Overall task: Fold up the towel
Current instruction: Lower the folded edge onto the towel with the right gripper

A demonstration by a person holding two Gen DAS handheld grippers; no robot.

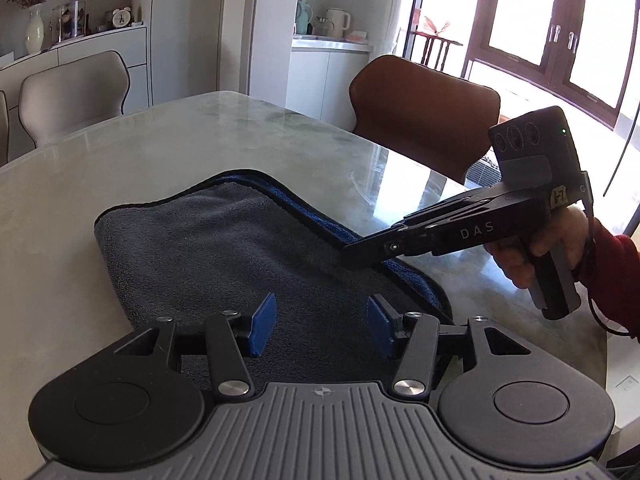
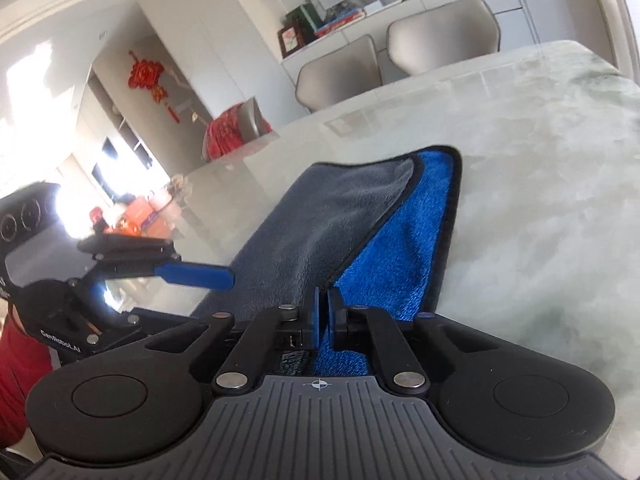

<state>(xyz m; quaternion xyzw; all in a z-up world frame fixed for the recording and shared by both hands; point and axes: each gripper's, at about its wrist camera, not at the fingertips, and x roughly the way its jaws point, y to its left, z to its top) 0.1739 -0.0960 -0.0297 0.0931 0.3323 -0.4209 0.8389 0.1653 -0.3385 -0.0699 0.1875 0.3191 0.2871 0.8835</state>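
A towel (image 1: 224,248), grey on top and blue underneath with a black hem, lies folded over on the marble table (image 1: 200,136). In the right wrist view the grey layer (image 2: 332,216) leaves a blue strip (image 2: 408,240) uncovered on the right. My right gripper (image 2: 323,300) is shut on the towel's hem at the near right edge. The left wrist view shows it from the side (image 1: 349,254), held in a hand with a red sleeve. My left gripper (image 1: 322,308) hovers open over the towel's near end with nothing between its blue pads. It shows at the left (image 2: 224,274) in the right wrist view.
A brown chair (image 1: 424,100) stands at the table's far right side. Beige chairs (image 1: 72,92) (image 2: 340,76) line the far side in front of white cabinets. The table's rounded edge (image 1: 580,340) runs close on the right, with bare marble (image 2: 540,200) beyond the towel.
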